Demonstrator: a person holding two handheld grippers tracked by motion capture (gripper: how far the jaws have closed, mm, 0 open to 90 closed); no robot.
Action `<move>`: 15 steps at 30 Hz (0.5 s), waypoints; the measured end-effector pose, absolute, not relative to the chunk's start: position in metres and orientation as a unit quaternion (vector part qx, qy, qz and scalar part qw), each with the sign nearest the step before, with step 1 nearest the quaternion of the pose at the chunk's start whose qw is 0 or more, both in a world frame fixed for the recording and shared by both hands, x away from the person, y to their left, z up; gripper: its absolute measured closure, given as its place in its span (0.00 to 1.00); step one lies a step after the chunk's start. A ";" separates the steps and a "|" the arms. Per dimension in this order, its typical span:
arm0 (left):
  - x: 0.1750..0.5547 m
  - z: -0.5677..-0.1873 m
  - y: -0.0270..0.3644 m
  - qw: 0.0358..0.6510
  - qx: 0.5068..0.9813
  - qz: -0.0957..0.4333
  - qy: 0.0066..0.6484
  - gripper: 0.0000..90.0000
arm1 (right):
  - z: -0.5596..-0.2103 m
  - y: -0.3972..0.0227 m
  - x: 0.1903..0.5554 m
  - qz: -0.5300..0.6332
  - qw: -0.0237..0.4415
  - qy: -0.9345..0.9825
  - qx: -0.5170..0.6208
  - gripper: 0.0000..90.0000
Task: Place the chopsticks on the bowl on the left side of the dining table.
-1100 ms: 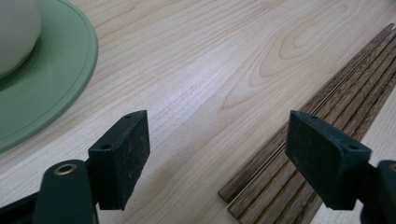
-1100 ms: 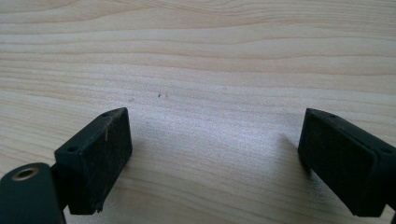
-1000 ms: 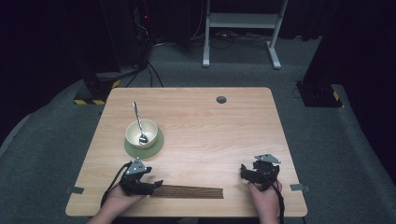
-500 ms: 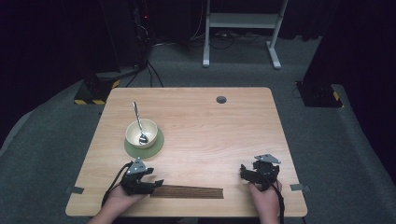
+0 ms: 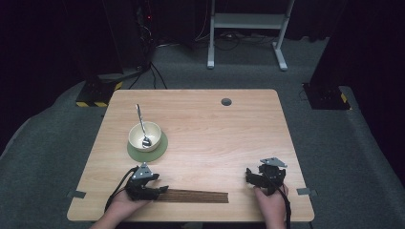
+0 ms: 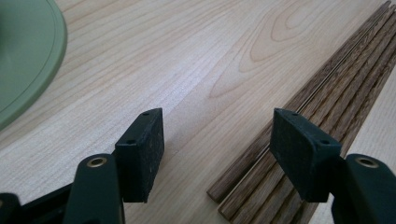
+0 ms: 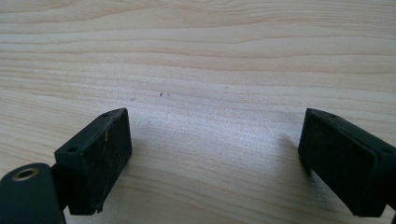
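High view looks down over the table [image 5: 200,124]; both claw cameras skim its wood closely, the left sharing the chopsticks [image 6: 327,88].

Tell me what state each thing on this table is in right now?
Left gripper: jaws open, have just been closing, chopstick ends partly between them, not pinched.
Right gripper: jaws wide open over bare wood.
Chopsticks: bundled flat near the front edge.
Bowl: upright on the green saucer.
Spoon: leaning in the bowl.
Table: level.

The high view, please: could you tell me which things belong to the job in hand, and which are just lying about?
In hand: chopsticks; left gripper, jaws just closing, pads not pressing.
Lying about: bowl, spoon, green coaster.
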State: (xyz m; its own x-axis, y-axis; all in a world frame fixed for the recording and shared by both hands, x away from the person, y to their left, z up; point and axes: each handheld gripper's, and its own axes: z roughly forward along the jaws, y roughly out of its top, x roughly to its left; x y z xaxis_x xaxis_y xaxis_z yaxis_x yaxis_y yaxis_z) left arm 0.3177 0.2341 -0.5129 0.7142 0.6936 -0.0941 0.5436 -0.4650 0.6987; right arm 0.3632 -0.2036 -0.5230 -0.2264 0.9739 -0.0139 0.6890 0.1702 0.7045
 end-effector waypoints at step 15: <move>0.320 -0.515 0.235 0.360 0.848 0.115 0.371 0.48 | -0.523 -0.204 0.363 0.294 0.242 0.726 0.573 0.10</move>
